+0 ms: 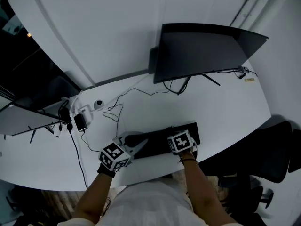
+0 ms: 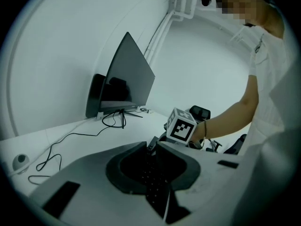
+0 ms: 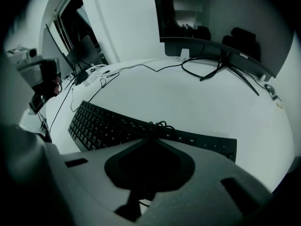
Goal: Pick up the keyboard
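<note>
Desk: white curved desk (image 1: 225, 107), lit dimly.
Far side: one dark screen (image 1: 202, 51) on a splayed stand, with a loop of black cable (image 1: 178, 86) lying under it.
Far left: a second screen (image 1: 19, 117) at the desk edge, partly cut off by the frame.
Left of centre: a cluster of plugs (image 1: 77, 117) and a small round device (image 1: 98, 104) (its kind cannot be told), with a thin cord (image 1: 136, 94) trailing across the desk to the right.
Right, off the desk: one black office chair (image 1: 277, 149).
Obstructions: none lies on the keyboard; a small tangle of wire (image 3: 157, 125) sits at its far edge, right at the tips of the right claw.
Count: two screens, one keyboard, two claws, one chair.
Keyboard: black keyboard (image 1: 157, 142) lying along the near edge of the desk, directly in front of the person.
Left claw: left claw (image 1: 141, 145) reaches in low from the left and is pressed onto the keyboard's left end, with the keys running between its jaws.
Right claw: right claw (image 1: 182, 144) points steeply down over the right part of the keyboard, its jaws drawn together and pinching the near edge.
Spacing: the two claws are set apart along the keyboard, with open keys between them.
</note>
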`<action>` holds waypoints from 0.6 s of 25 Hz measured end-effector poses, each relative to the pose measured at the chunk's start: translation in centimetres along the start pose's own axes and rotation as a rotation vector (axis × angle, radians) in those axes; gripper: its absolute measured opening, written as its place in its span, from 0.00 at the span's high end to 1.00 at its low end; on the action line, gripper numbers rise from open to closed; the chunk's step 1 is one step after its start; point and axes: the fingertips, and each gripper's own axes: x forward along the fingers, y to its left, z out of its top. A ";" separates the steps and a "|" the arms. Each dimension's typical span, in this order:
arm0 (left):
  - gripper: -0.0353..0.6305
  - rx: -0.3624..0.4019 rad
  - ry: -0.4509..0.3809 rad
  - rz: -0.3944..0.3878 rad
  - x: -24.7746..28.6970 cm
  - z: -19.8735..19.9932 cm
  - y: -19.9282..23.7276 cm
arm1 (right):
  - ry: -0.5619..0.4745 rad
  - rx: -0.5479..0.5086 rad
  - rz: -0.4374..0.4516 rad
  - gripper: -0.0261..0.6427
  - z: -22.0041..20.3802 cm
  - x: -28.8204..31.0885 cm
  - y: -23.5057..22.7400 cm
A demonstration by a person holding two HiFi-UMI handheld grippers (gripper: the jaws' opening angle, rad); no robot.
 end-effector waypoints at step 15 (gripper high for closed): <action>0.73 0.038 0.221 -0.076 2.2 -2.0 1.0 | -0.231 0.040 0.040 0.94 0.1 -3.0 1.2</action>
